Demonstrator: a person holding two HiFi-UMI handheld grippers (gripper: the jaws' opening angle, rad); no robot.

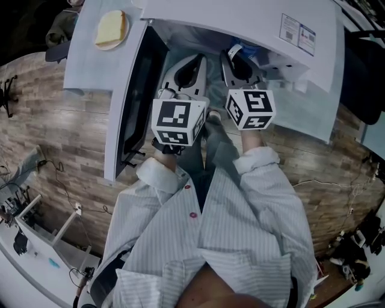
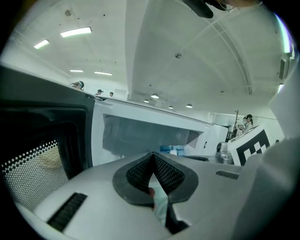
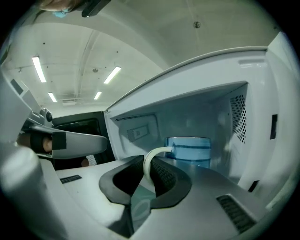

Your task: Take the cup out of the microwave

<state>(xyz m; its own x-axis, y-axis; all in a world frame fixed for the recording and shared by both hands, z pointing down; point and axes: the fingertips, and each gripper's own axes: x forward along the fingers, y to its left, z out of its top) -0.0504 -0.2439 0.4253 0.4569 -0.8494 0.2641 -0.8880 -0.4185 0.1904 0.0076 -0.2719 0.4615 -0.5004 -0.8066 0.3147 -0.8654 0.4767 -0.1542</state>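
Note:
A blue cup with a white handle stands inside the open white microwave, towards the back right of the cavity. My right gripper reaches into the opening, and the handle sits between its two dark pads, which press on it. In the head view the right gripper is at the cavity mouth beside the cup. My left gripper hovers at the left of the opening, its jaws shut with nothing in them. The left gripper view shows its tips meeting and the cup far off.
The microwave door stands swung open on the left, its dark mesh window close to my left gripper. A slice of bread lies on top of the microwave. Wooden floor with cables lies below.

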